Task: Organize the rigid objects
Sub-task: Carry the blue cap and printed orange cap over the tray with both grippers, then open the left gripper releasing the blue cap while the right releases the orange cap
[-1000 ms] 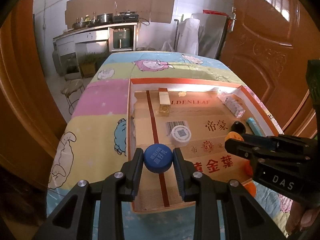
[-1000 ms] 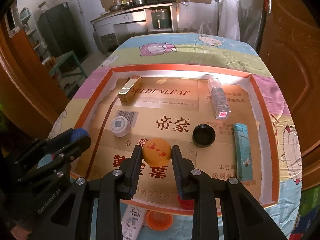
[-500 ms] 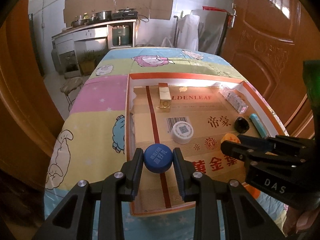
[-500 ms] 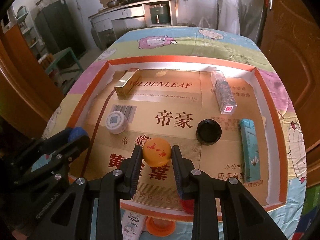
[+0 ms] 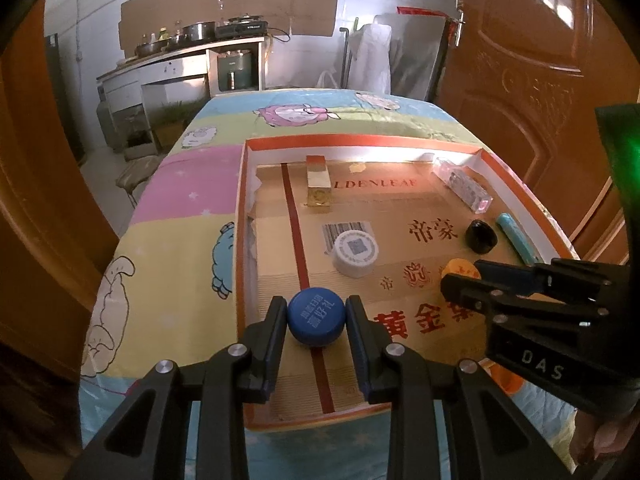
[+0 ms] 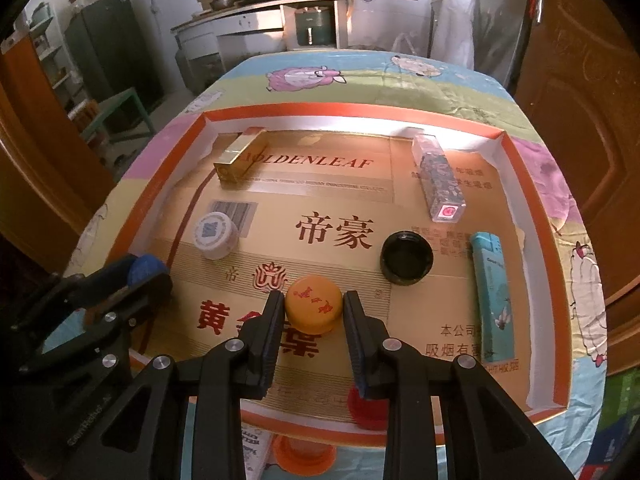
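My left gripper (image 5: 316, 322) is shut on a blue bottle cap (image 5: 317, 320), held over the near left part of a shallow cardboard tray (image 5: 241, 208) with an orange rim. Seen from the right wrist, the tray (image 6: 516, 160) fills the middle, and the blue bottle cap (image 6: 146, 266) shows at the left in the left gripper. My right gripper (image 6: 313, 312) is shut on an orange bottle cap (image 6: 314, 308) over the tray's near middle. In the left wrist view the orange bottle cap (image 5: 460, 270) peeks out at the right.
Inside the tray lie a white cap (image 6: 214, 234), a black cap (image 6: 406, 256), a gold box (image 6: 240, 154), a clear rectangular case (image 6: 438, 176) and a teal lighter (image 6: 494, 296). An orange lid (image 6: 298, 456) and a red cap (image 6: 362, 408) sit before the tray's near rim. A wooden door (image 5: 532, 80) stands right.
Both grippers keep their caps. The tray and table have slid slightly down and away in both views, as if both hands drew back a little.
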Motion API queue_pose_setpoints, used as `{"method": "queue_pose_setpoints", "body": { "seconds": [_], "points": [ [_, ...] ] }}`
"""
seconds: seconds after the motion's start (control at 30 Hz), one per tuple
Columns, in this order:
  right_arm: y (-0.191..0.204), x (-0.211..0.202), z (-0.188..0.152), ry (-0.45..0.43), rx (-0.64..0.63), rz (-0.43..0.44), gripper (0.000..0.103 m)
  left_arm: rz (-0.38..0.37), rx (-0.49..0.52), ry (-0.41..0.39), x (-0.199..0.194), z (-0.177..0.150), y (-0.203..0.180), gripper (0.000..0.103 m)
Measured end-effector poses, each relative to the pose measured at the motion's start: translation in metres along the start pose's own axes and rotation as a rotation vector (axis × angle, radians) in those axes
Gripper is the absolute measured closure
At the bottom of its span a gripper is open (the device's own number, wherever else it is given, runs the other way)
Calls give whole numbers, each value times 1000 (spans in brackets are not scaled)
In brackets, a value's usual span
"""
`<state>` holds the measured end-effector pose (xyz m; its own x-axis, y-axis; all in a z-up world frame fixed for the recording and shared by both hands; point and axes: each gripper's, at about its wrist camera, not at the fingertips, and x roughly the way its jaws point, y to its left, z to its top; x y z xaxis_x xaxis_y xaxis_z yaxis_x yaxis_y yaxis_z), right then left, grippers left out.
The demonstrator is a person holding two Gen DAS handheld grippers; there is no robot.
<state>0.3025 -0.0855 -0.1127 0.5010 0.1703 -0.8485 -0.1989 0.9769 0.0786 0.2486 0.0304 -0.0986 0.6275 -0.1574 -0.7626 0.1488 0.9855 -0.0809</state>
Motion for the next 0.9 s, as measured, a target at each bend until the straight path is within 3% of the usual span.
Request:
{"method": "queue_pose_setpoints", "body": {
  "seconds": [0.67, 0.9],
  "points": [
    [-2, 0, -3, 1, -2, 4, 71, -19, 16, 9, 4, -5, -8, 72],
    [-1, -2, -4, 1, 6, 13, 68, -17, 14, -8, -2, -6, -7, 64]
  ]
}}
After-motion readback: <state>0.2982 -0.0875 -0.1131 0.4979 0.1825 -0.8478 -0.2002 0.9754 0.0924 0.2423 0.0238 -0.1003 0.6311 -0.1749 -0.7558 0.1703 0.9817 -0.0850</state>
